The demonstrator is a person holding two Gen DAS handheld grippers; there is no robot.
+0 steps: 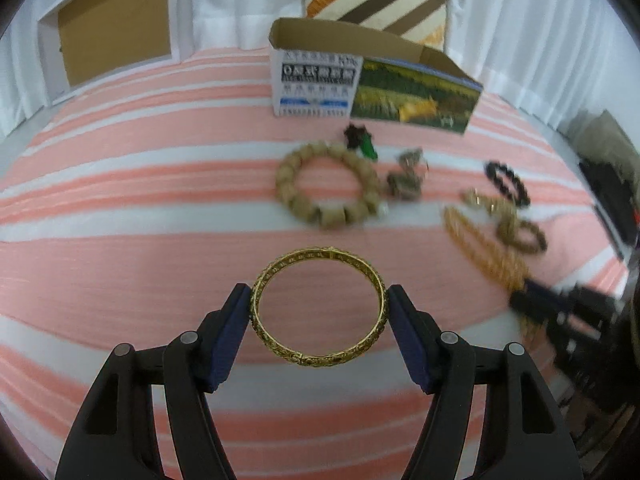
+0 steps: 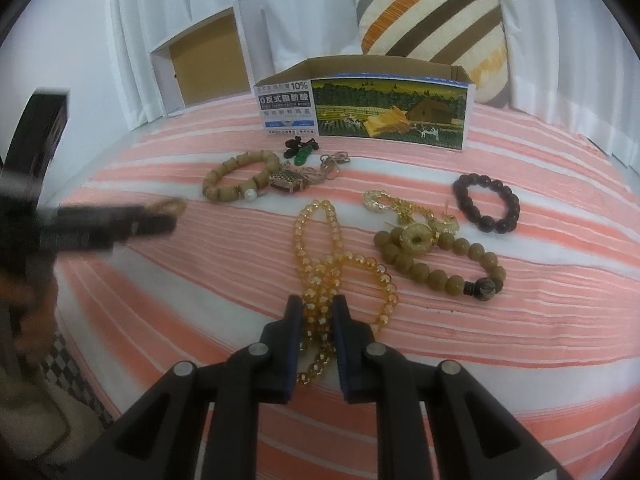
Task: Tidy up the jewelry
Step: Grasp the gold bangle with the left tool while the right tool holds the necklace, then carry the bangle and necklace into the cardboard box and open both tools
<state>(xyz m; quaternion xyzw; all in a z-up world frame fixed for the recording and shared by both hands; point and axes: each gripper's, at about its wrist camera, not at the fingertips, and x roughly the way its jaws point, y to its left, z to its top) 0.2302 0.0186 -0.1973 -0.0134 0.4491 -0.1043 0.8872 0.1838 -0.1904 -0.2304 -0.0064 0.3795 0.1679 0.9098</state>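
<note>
A carved gold bangle [image 1: 316, 255] sits flat between the blue pads of my left gripper [image 1: 318, 294], which is shut on its two sides above the pink-striped cloth [image 1: 140, 264]. In the right wrist view that gripper [image 2: 120, 220] is a blur at the left. My right gripper [image 2: 317, 302] is shut on an amber bead necklace [image 2: 299, 236] whose loops lie on the cloth ahead. An open printed cardboard box [image 2: 392, 108] stands at the back.
Loose on the cloth are a tan wooden bracelet [image 2: 236, 176], a green pendant [image 2: 302, 152], a brooch [image 2: 288, 180], gold pendants [image 2: 416, 236], olive beads [image 2: 440, 268] and a dark bracelet [image 2: 486, 202]. A striped pillow [image 2: 432, 28] and a white lid [image 2: 208, 68] lean behind.
</note>
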